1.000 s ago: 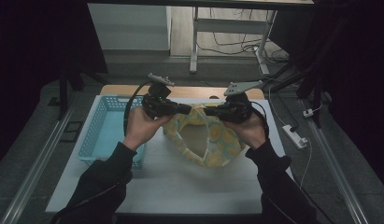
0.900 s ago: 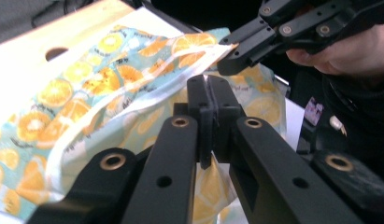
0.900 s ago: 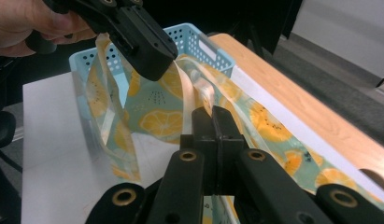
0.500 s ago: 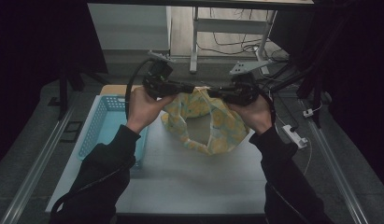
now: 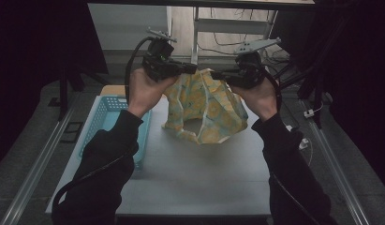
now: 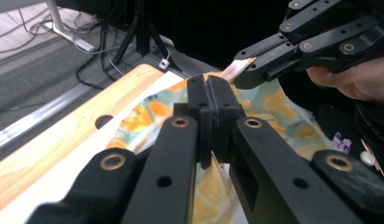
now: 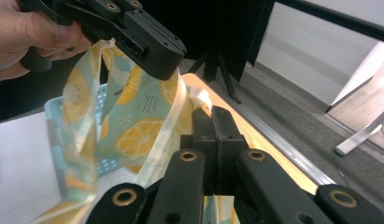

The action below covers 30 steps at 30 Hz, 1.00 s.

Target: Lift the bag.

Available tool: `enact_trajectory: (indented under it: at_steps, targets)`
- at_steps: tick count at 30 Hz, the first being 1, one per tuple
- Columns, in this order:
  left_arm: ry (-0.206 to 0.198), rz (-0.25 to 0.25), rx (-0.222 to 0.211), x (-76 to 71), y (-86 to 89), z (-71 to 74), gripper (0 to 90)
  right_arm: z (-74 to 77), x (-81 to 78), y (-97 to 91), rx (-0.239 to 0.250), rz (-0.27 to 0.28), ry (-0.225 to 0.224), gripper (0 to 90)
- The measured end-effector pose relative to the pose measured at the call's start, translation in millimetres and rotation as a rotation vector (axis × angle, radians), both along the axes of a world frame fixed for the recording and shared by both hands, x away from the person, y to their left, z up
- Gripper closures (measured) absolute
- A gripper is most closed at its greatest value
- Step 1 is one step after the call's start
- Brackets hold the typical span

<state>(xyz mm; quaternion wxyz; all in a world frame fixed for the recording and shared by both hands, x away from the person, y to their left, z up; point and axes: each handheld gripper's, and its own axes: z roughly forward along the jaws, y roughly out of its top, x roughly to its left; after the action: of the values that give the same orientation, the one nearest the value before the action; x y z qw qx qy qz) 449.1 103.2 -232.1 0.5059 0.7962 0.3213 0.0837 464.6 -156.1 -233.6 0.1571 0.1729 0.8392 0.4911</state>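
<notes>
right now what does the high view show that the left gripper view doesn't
High view alone: the blue basket on the table's left side and both sleeves.
Left gripper view alone: a round hole in the wooden strip along the table's edge.
Both: the citrus-print cloth pinched between the left gripper and the right gripper, lifted.

A blue basket (image 5: 111,123) sits on the white table (image 5: 195,173).
</notes>
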Motion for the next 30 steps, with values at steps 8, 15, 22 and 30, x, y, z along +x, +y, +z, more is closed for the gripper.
enact_trajectory:
  at_steps: [8,15,22,30]
  targets:
    - [-0.038,0.030,-0.005,3.1,-0.1,19.8,89.1,17.5,-1.8,2.3,-0.004,-0.020,-0.033,90.0]
    - [-0.064,0.038,0.005,1.4,-3.2,23.3,89.0,23.1,-3.9,3.9,-0.003,-0.021,-0.045,90.0]
    - [-0.085,0.049,0.020,3.9,-6.6,16.9,89.0,13.9,-0.7,6.0,-0.006,-0.022,-0.033,90.0]
    - [-0.084,0.041,0.055,9.5,-13.6,3.4,88.5,0.1,4.5,6.1,-0.021,-0.033,-0.020,90.0]
